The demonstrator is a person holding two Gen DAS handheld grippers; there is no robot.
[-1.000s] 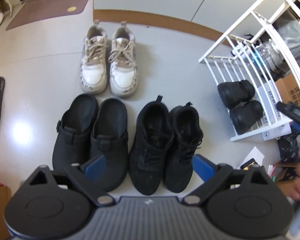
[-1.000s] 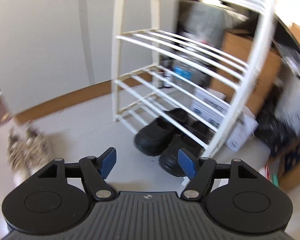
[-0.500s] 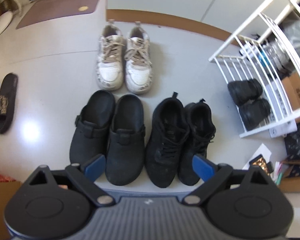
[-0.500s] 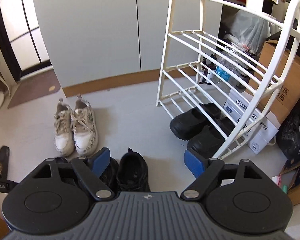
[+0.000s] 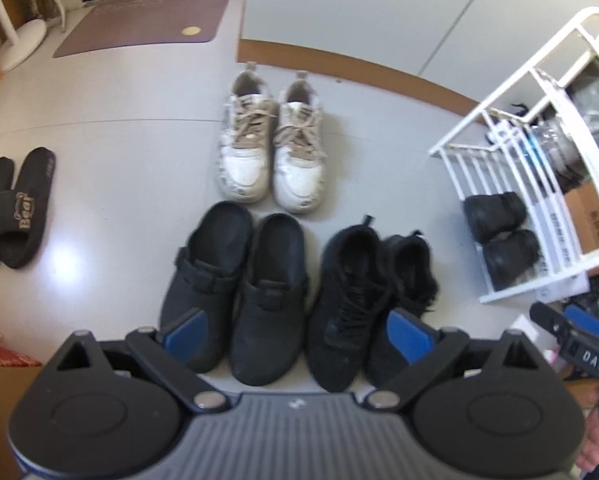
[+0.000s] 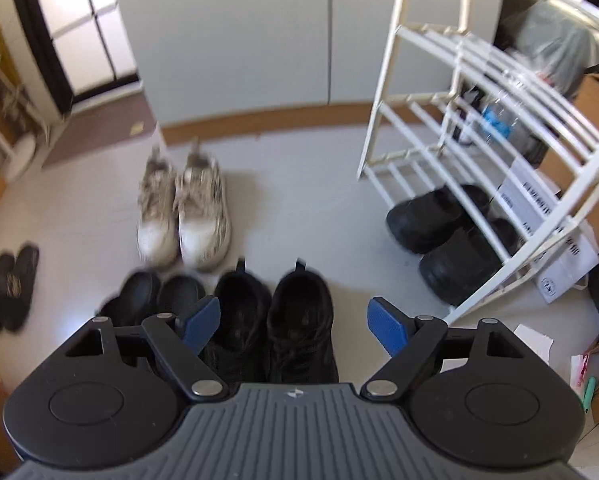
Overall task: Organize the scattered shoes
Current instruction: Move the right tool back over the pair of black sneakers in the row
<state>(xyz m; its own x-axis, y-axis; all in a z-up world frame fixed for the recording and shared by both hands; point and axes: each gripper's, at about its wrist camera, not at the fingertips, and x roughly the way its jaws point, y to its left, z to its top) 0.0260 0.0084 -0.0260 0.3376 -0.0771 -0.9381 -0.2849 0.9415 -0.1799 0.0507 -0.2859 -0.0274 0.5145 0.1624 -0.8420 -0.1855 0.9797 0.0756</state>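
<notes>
Between the spread blue pads of the right gripper [image 6: 293, 326], nothing is gripped; black sneakers [image 6: 275, 320] lie beneath. Left gripper [image 5: 299, 330] likewise gapes empty over black clogs [image 5: 235, 284]. Beyond: white sneakers [image 5: 271, 156]; rightward, shoe rack [image 6: 479, 160].

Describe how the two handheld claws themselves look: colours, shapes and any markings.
Both are alike. The left claw and right claw each have a grey ribbed centre body bearing a small white logo, flanked by two round black housings. Black linkage arms with silver pivot pins carry blue textured pads. In the left wrist view, the right claw shows white "DAS" lettering on its side. No cables or sleeves are visible.
</notes>
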